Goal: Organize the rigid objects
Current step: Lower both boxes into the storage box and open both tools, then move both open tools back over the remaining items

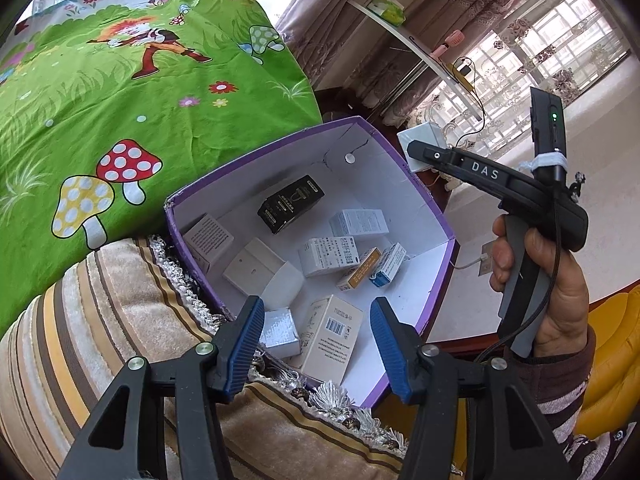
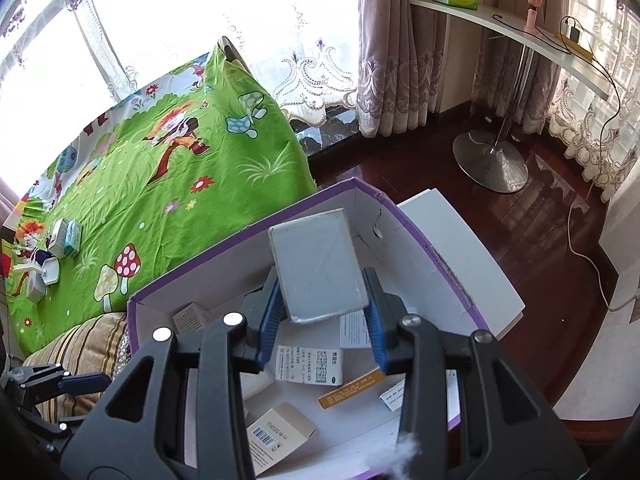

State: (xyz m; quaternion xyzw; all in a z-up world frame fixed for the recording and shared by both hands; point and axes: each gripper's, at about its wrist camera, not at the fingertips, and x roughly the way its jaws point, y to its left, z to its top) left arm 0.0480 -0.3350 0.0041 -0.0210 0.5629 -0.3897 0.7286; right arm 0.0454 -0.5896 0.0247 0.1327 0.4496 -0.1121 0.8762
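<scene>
- The right tool (image 2: 322, 312) is clamped on a grey-white carton (image 2: 318, 266), held upright above the open purple-edged box (image 2: 440, 256); its blue pads (image 2: 270, 320) press on the carton's two sides.
- The left tool (image 1: 318, 344) hangs over the near rim of the same box with its jaws wide apart and nothing between them.
- The box already holds many small cartons, among them a black carton (image 1: 290, 204) and a barcoded carton (image 1: 330, 336), so the sorting looks well advanced.
- Left to do, as I judge it: drop the held carton in, then collect the few cartons (image 2: 66, 238) lying on the green bedsheet (image 2: 180, 184).
- The held carton's printed face cannot be read, the right tool hides part of the box floor, and the items at the sheet's far edge are too small to name.
</scene>
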